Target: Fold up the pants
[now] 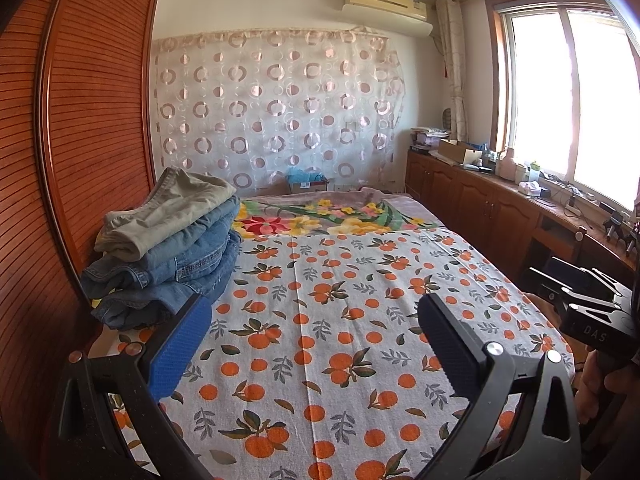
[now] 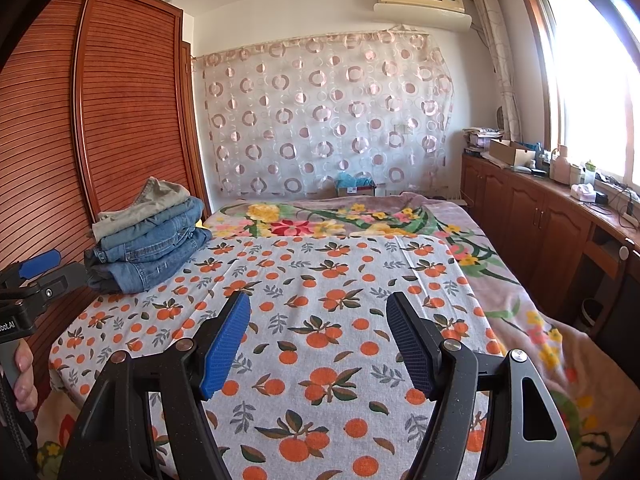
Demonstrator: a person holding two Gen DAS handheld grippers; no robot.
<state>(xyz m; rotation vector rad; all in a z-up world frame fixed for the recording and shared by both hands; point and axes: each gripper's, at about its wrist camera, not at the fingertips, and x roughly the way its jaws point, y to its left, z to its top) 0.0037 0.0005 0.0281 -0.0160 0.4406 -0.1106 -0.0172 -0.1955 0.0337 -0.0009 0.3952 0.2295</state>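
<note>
A stack of folded pants sits at the left edge of the bed, against the wardrobe: blue jeans below, a grey-green pair on top. My left gripper hovers open above the orange-print sheet, its left finger close beside the stack, nothing between its blue pads. My right gripper also stands open over the sheet, nothing in it, well right of the stack. The left gripper shows at the left edge of the right wrist view, held by a hand.
A slatted wooden wardrobe runs along the bed's left side. A flowered blanket covers the far and right parts of the bed. Low wooden cabinets with clutter on top stand under the window at right. A curtain hangs on the far wall.
</note>
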